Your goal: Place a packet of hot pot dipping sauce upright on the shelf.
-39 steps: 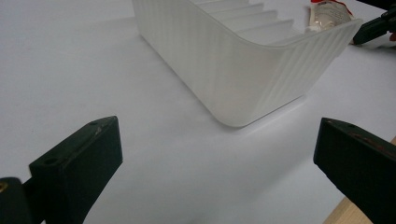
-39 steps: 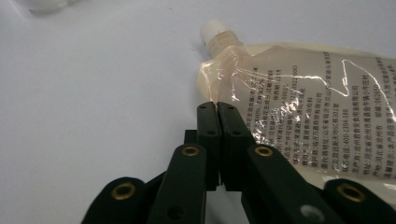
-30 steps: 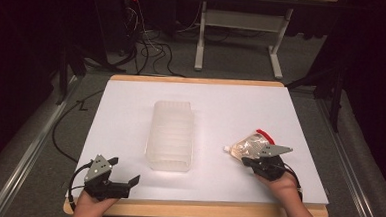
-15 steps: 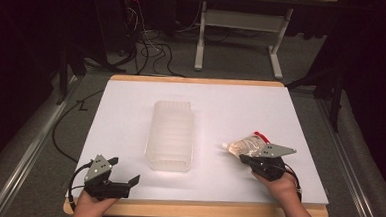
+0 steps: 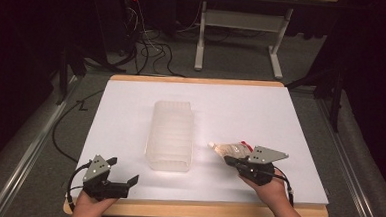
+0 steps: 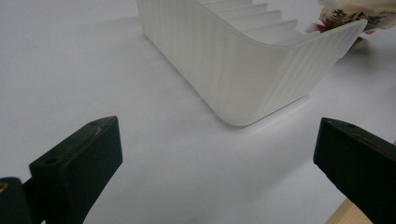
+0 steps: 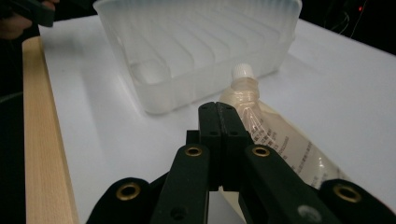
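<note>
A clear ribbed plastic tray (image 5: 171,106) stands empty in the middle of the white table top; its near wall (image 6: 243,70) and its ribbed inside (image 7: 187,42) also show. A clear liquid pouch (image 5: 229,149) with a white cap and red print hangs just right of the tray, cap toward it. My right gripper (image 5: 227,161) is shut, pinching the pouch (image 7: 280,140) at its edge beside the jaw tips (image 7: 219,109). My left gripper (image 5: 125,169) rests open and empty at the front left corner, its jaws (image 6: 215,158) facing the tray. The pouch (image 6: 355,11) peeks over the tray's far corner.
The white sheet (image 5: 280,118) covers a wooden table with a bare front edge (image 5: 200,209). Behind the table are a desk frame (image 5: 235,30) and cables on the floor (image 5: 149,51). A black cable (image 5: 65,127) trails off the left side.
The right gripper has carried the pouch left toward the tray and somewhat upward. The left gripper has stayed put.
</note>
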